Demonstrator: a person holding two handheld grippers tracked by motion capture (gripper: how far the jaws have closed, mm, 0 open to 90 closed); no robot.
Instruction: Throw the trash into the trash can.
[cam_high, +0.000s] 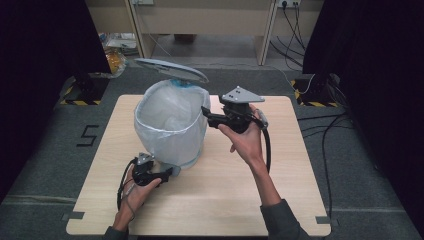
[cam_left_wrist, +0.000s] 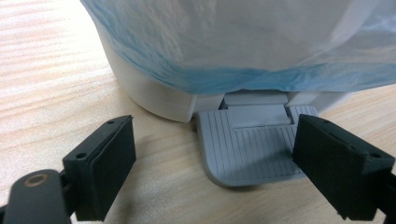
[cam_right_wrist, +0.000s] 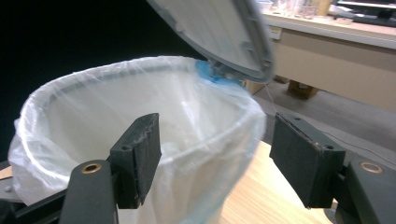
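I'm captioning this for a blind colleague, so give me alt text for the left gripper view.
A grey ribbed plastic foot pedal juts from the base of a white pedal bin on a light wooden table. The left gripper has its two black jaws open, one either side of the pedal. A translucent white and blue bin liner drapes over the bin.

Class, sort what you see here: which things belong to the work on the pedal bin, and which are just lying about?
In the job:
- pedal bin with its plastic liner
- raised lid
- foot pedal
- left hand-held gripper, by the pedal
- right hand-held gripper, at the rim

Lying about:
- yellow packet on the floor
- floor cables
- wooden desk behind
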